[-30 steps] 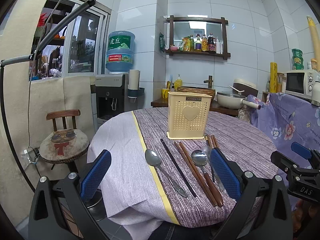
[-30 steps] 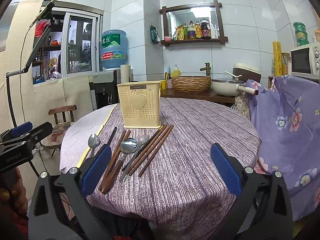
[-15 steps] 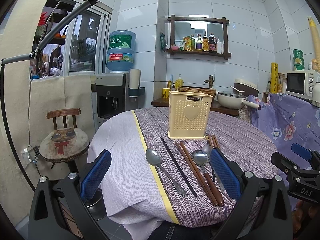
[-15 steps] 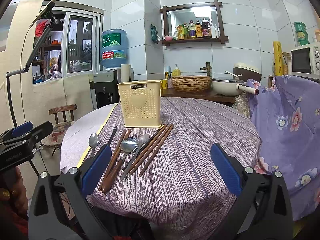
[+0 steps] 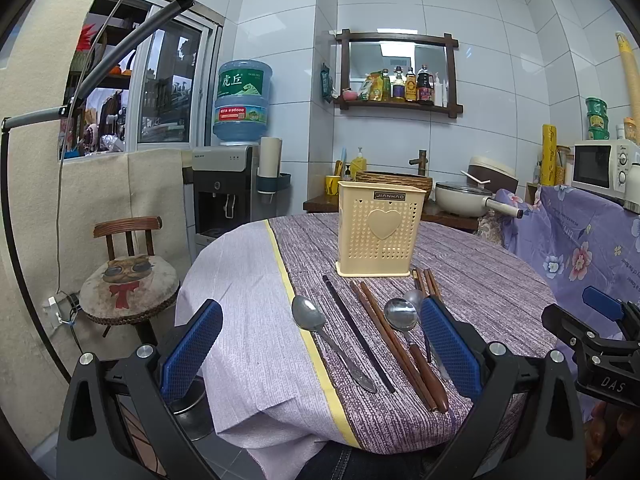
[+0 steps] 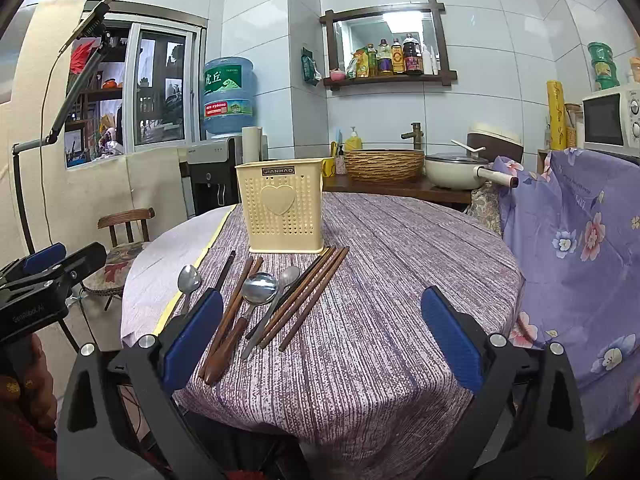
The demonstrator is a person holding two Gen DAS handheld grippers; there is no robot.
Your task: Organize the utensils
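This is a home kitchen: white tiled walls, a shelf of sauce bottles [image 6: 394,58], a microwave [image 6: 612,120], a water dispenser [image 5: 222,188] with its jug, a pan [image 6: 456,168] and a cloth-covered dining table [image 6: 400,280].

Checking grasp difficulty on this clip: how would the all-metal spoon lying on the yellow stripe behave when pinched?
The all-metal spoon looks stiff and probably light. Its shiny, thin handle lies flat on the striped tablecloth, so the left gripper, open above it, may slip. Its rounded bowl might let it rock.
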